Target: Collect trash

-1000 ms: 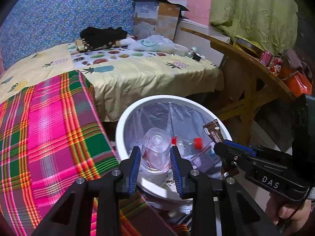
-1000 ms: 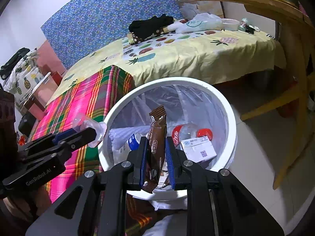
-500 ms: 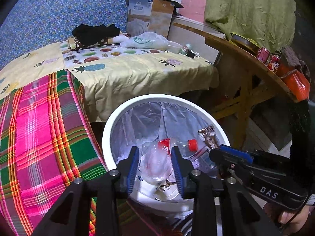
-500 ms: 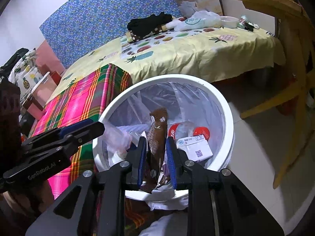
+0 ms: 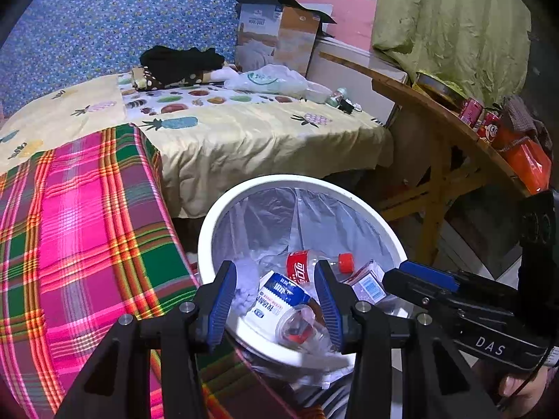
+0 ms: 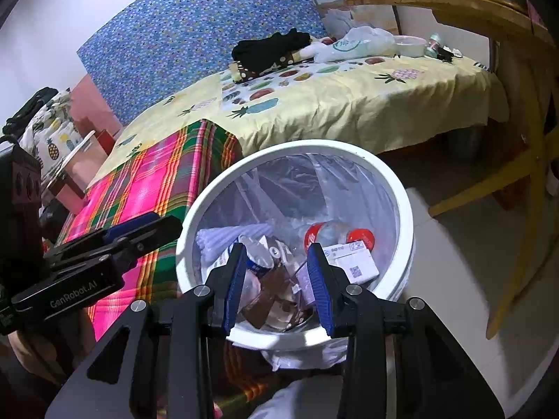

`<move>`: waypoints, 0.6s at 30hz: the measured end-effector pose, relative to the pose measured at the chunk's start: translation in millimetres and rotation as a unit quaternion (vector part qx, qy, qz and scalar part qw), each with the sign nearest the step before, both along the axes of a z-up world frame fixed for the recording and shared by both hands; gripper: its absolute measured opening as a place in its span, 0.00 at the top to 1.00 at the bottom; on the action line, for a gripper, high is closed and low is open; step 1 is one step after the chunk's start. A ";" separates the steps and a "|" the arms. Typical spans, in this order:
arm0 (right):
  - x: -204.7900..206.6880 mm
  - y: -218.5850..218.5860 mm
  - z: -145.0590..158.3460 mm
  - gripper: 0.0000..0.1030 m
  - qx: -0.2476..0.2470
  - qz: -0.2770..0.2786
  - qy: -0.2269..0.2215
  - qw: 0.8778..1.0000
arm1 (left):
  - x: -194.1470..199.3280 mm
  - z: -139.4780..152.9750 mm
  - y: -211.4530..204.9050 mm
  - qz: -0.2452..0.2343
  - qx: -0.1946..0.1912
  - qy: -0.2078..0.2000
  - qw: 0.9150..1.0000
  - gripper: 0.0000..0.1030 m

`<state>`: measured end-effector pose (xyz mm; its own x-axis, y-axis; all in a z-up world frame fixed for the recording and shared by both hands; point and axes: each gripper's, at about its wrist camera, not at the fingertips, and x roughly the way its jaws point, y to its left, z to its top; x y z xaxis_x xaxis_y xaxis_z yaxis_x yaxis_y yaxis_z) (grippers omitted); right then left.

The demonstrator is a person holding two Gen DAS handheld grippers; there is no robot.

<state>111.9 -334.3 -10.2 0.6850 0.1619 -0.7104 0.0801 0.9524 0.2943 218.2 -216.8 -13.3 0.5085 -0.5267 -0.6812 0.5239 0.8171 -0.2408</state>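
A white trash bin (image 5: 279, 181) (image 6: 314, 146) with a clear liner stands just under both grippers. My left gripper (image 5: 274, 279) hangs over its near rim; its jaws are opening with nothing between the pads. A clear plastic cup (image 5: 300, 328) lies loose in the bin below it. My right gripper (image 6: 277, 262) hovers over the bin too, its jaws opening and holding nothing. A brown wrapper (image 6: 269, 289) rests on the trash beneath it. Also inside are a cola bottle (image 5: 307, 265) (image 6: 328, 232) with a red cap and a white box (image 6: 353, 262).
A pink and green plaid blanket (image 5: 87, 227) and a yellow fruit-print sheet (image 5: 244, 132) cover the bed behind the bin. A plastic bag (image 5: 269, 80), a small bottle (image 5: 337, 96) and black clothes (image 5: 178, 61) lie on it. A wooden table (image 5: 447, 129) with red cans stands right.
Both grippers' jaws have spread. The clear cup left the left gripper and the brown wrapper left the right one; both now lie in the bin.
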 end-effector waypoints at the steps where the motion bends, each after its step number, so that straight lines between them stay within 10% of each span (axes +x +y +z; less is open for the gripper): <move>1: -1.9 2.1 1.2 0.64 -0.001 0.002 -0.001 1.000 | -3.2 1.3 1.7 0.001 0.002 -0.003 1.000 0.55; 18: -30.2 37.6 21.1 0.64 -0.028 0.028 -0.031 0.999 | -62.1 18.0 48.1 0.043 0.023 -0.034 0.998 0.55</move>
<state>81.8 -296.7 10.9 0.7186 0.1620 -0.6763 0.0102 0.9699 0.2433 156.0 -168.7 4.7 0.5958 -0.4485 -0.6663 0.4651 0.8690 -0.1690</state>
